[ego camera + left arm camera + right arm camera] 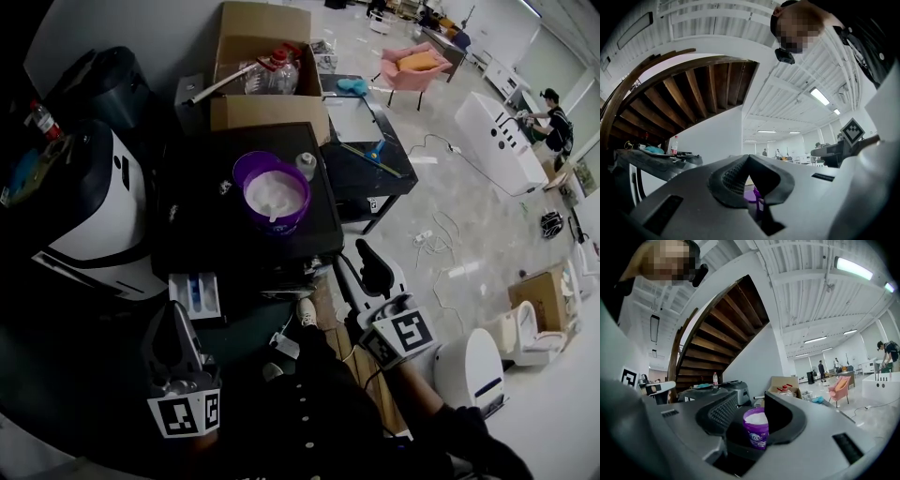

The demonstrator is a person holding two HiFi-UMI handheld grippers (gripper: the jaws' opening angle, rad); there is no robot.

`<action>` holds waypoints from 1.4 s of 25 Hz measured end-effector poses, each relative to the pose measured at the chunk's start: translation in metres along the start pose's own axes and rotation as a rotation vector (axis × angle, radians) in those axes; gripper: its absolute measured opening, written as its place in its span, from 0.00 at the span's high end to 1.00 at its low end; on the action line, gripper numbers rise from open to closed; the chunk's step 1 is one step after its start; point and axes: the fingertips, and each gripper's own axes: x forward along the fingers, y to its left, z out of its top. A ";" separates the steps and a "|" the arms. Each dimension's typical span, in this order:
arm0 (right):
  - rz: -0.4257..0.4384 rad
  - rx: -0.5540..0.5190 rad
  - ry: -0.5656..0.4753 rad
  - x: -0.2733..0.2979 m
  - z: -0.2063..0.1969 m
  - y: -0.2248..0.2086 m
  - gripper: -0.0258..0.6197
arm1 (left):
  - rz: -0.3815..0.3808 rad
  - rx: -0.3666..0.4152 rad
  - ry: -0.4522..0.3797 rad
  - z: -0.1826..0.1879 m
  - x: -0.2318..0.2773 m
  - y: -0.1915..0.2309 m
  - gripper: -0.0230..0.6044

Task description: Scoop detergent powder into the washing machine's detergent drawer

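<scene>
The purple tub is sitting open on top of the black washing machine, at 12 o'clock from the person. The white detergent powder is filling it nearly to the rim, so it is probably weighing a fair bit. Its stiff, smooth plastic wall could be slipping under the pads, so taking it low around the wall and keeping it upright looks safer than pinching the rim, since loose powder would be spilling at any tilt. The detergent drawer is standing pulled out at the tub's 7 o'clock, its compartments showing. The left gripper is hovering just below the drawer, pointing to 12 o'clock, its jaws pressed together on nothing. The right gripper is hanging well apart from the tub at its 4 o'clock and aiming toward 11 o'clock, jaws spread wide and empty — the tub is merely showing between them, far off.
</scene>
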 end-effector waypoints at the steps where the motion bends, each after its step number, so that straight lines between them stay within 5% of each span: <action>1: 0.013 -0.001 0.009 0.009 -0.003 -0.004 0.68 | 0.007 0.001 0.001 -0.003 0.006 0.000 0.94; 11: 0.118 0.150 0.106 0.094 -0.024 -0.022 0.68 | 0.067 0.028 0.041 -0.017 0.071 0.001 0.94; 15: 0.139 0.359 0.220 0.111 -0.050 -0.013 0.68 | 0.067 0.016 0.086 -0.036 0.085 0.002 0.94; 21: 0.160 0.813 0.460 0.126 -0.105 0.007 0.69 | 0.060 -0.003 0.151 -0.062 0.098 0.002 0.94; 30: 0.179 1.134 0.601 0.152 -0.141 0.021 0.70 | 0.053 -0.025 0.221 -0.094 0.117 0.002 0.94; 35: 0.182 1.219 0.628 0.161 -0.151 0.021 0.70 | 0.054 -0.038 0.255 -0.108 0.125 0.004 0.94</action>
